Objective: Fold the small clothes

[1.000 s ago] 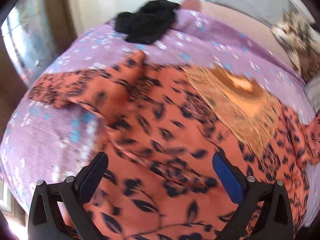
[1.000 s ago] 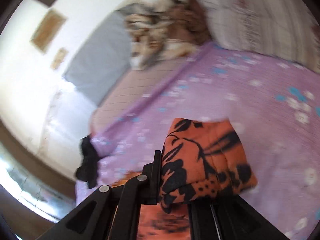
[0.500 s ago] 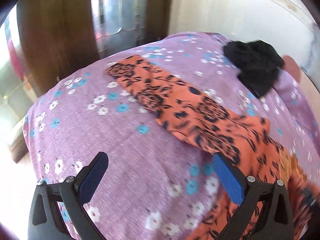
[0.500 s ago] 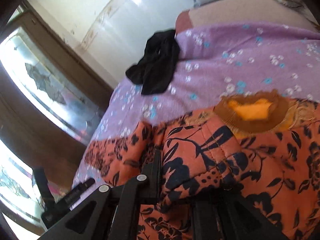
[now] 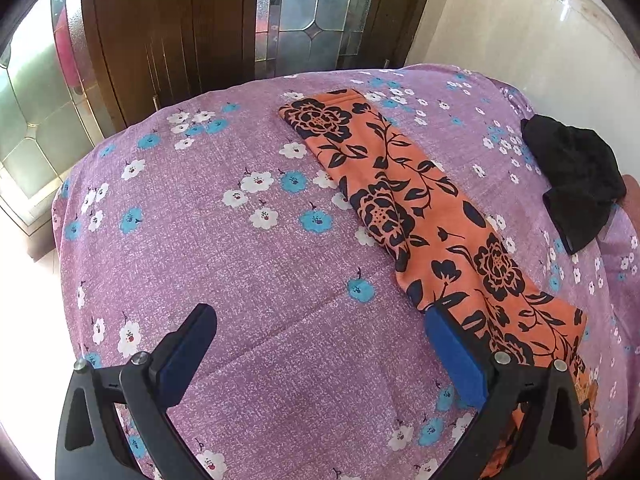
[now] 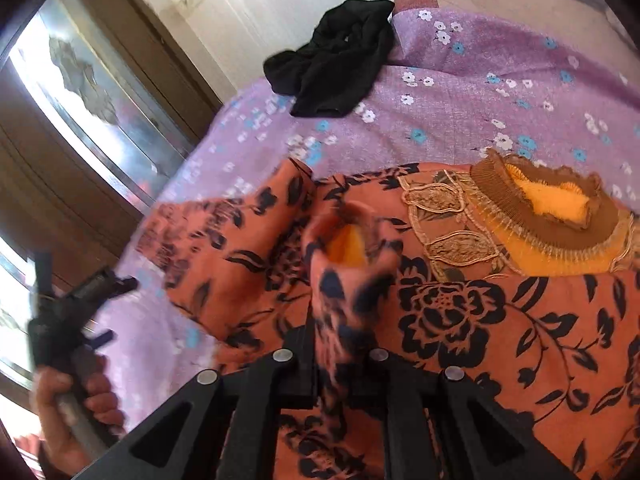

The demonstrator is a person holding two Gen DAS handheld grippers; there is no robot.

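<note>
An orange dress with black flowers [image 6: 480,320] lies spread on the purple flowered bedsheet [image 6: 460,100]; its gold-brown collar [image 6: 548,216] points to the far right. One long sleeve [image 5: 400,208] lies stretched flat in the left wrist view. My left gripper [image 5: 320,340] is open and empty above the sheet, its right finger at the sleeve's near edge. It also shows in the right wrist view [image 6: 72,312], held at the bed's left edge. My right gripper [image 6: 340,344] is shut on a bunched fold of the dress, which stands up blurred between the jaws.
A crumpled black garment [image 6: 336,64] lies at the far edge of the bed, also in the left wrist view [image 5: 576,180]. A wooden door with glass panes [image 5: 248,20] stands past the bed's end. A white wall [image 5: 520,20] runs alongside.
My left gripper has swung left off the dress body and now faces the sleeve and the door. My right gripper has carried the held fold from the dress's edge over the dress body.
</note>
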